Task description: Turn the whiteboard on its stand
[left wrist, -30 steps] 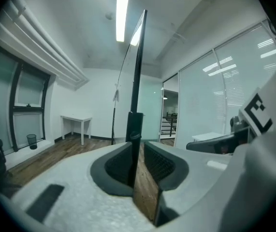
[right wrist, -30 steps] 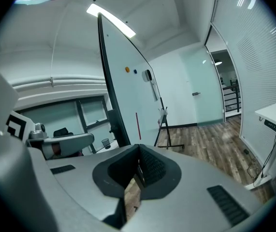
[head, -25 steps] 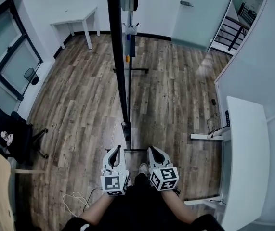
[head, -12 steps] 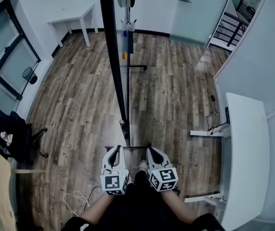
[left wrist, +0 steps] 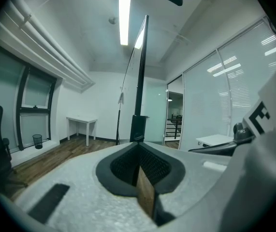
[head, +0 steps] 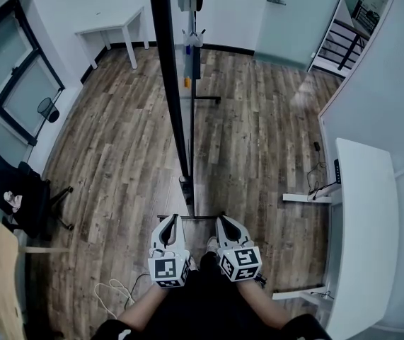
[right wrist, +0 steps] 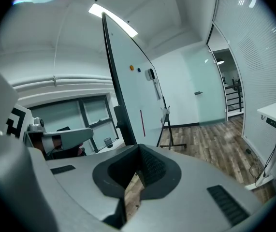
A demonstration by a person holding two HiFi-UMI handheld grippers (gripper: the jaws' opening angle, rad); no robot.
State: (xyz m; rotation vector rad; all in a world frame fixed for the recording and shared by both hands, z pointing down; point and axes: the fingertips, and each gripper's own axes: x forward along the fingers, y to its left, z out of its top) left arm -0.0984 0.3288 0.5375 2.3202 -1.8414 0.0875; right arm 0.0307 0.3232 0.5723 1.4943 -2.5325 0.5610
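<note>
We see the whiteboard [head: 168, 69] edge-on in the head view. It is a thin, black-framed slab running from the top centre of the frame down to the middle. It is carried on a slim black metal stand [head: 196, 218], whose foot bar lies across the wood-plank floor [head: 117, 147].

The left gripper [head: 171, 220] and right gripper [head: 222, 222] have pale, grainy shells and dark ribbed pads. They sit at lower centre, one on each side of the board's near end and clear of it.

In the left gripper view the jaws are pressed together with nothing between them. The board's black edge [left wrist: 140, 71] rises straight above their tips.

In the right gripper view the jaws likewise meet at the tips, empty. The board's smooth white face [right wrist: 130, 86] stands beyond them, left of centre.
</note>
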